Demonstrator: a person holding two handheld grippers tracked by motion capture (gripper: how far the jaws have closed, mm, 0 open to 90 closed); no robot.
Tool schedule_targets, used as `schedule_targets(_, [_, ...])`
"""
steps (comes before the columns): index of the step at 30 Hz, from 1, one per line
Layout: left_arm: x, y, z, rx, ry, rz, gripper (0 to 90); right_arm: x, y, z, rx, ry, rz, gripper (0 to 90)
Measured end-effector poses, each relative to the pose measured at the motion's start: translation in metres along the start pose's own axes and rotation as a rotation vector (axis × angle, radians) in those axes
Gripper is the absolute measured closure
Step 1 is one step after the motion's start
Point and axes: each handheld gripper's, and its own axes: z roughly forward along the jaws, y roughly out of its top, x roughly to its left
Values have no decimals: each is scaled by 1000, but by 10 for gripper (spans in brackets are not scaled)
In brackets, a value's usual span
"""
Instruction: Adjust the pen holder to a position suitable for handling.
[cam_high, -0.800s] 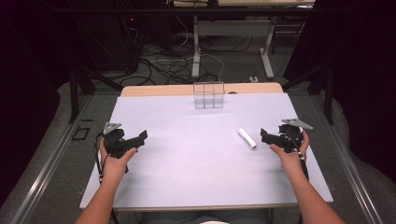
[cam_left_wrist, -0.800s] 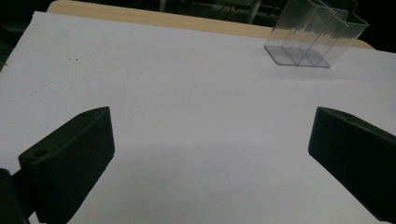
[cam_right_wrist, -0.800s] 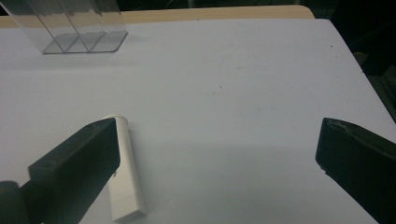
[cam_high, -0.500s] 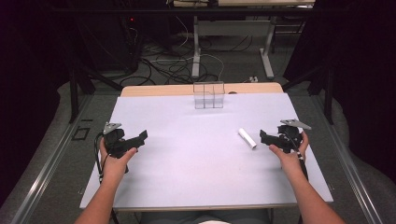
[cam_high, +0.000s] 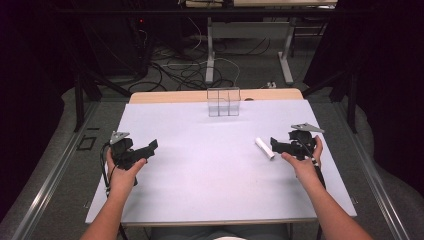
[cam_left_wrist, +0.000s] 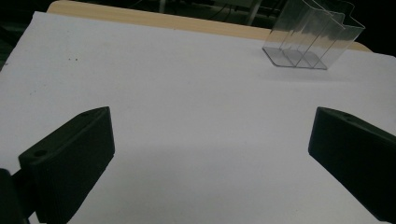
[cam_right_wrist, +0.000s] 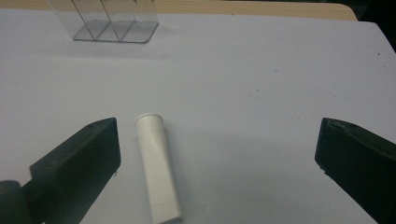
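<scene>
Count: 1 white tube (cam_high: 264, 148) lying on the desk (cam_high: 210, 190). 1 clear plastic organizer (cam_high: 223, 101) at the far edge, 3 compartments visible in the right gripper view. 2 handheld grippers: left gripper (cam_high: 150, 147), right gripper (cam_high: 274, 145), 2 black jaws each.

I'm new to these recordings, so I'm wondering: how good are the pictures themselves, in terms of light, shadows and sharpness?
High view: the white table top is evenly lit, the room behind it very dark. Left gripper view: the clear divided box catches faint glare, and the near jaws look soft. Right gripper view: the white tube is fairly sharp with a slight shadow beside it; the picture is dim and bluish.
</scene>
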Motion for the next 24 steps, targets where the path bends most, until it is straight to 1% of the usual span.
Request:
schedule_targets(3, [0,0,1,0,-1,0,3,6,10,-1,2,11,-10,0])
schedule_targets(4, [-1,0,1,2,-1,2,3,6,10,-1,2,11,-10,0])
schedule_targets(5, [-1,0,1,2,-1,2,3,9,16,0,6,19,-4,0])
schedule_targets(8, [-1,0,0,1,-2,1,3,14,25,4,16,31,0,0])
schedule_targets(12, [-1,0,0,1,-2,1,3,22,36,8,27,40,-31,5])
schedule_targets(14, [-1,0,1,7,-3,4,3,25,39,9,30,43,-36,17])
schedule_targets(16, [-1,-1,2,11,-4,3,3,30,47,11,57,43,-67,106])
schedule_targets(17, [-1,-1,2,16,-2,5,3,32,50,12,65,44,-70,143])
schedule_targets(18, [-2,-1,3,19,1,7,3,32,50,12,65,44,-70,143])
schedule_targets(20, [-1,-2,3,24,2,9,3,35,55,14,80,55,-86,148])
schedule_targets(21, [-1,-2,3,28,0,9,3,37,57,15,86,61,-83,149])
schedule_targets(22, [-1,-2,4,28,0,9,3,40,64,16,92,67,-108,152])
schedule_targets(23, [-2,-2,4,28,2,9,3,40,64,16,92,67,-108,152])
schedule_targets(24, [-1,-2,4,30,1,10,3,42,66,17,92,68,-117,152])
